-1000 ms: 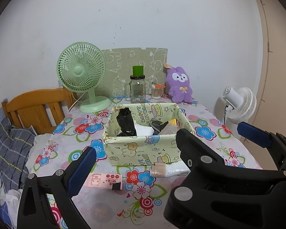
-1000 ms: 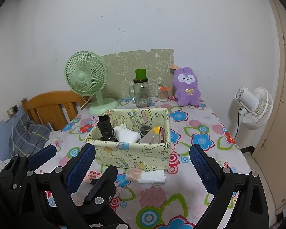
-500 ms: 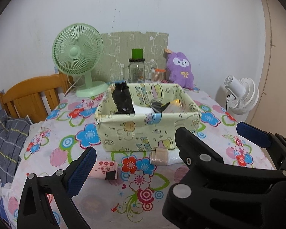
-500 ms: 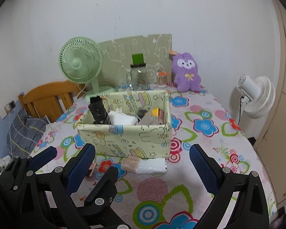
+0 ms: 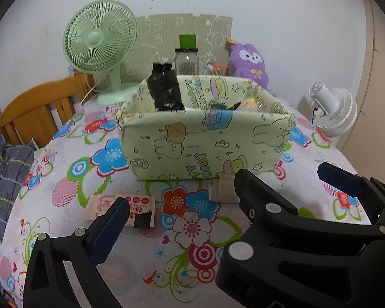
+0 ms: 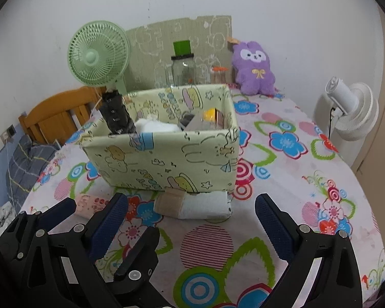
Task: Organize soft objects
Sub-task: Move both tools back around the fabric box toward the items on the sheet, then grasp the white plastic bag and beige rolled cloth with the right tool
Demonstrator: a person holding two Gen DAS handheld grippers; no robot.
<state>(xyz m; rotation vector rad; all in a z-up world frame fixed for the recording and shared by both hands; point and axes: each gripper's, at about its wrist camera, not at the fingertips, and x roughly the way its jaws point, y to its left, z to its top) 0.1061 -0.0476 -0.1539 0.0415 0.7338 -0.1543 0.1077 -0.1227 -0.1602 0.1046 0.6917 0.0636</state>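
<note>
Both grippers hover over the near edge of the flowered table (image 6: pixel 290 179), jaws wide open and holding nothing: the left gripper (image 5: pixel 218 200) and the right gripper (image 6: pixel 191 213). A fabric box (image 6: pixel 166 159) sits mid-table, holding a black pouch (image 6: pixel 118 115) and white cloth (image 6: pixel 156 127). A white towel (image 6: pixel 205 205) with a tan band lies touching the box's near side; a pink packet (image 5: pixel 138 205) lies toward the near-left edge.

Pale green cartoon-print box (image 6: pixel 166 151) on a flower-patterned white tablecloth (image 6: pixel 295 179).
</note>
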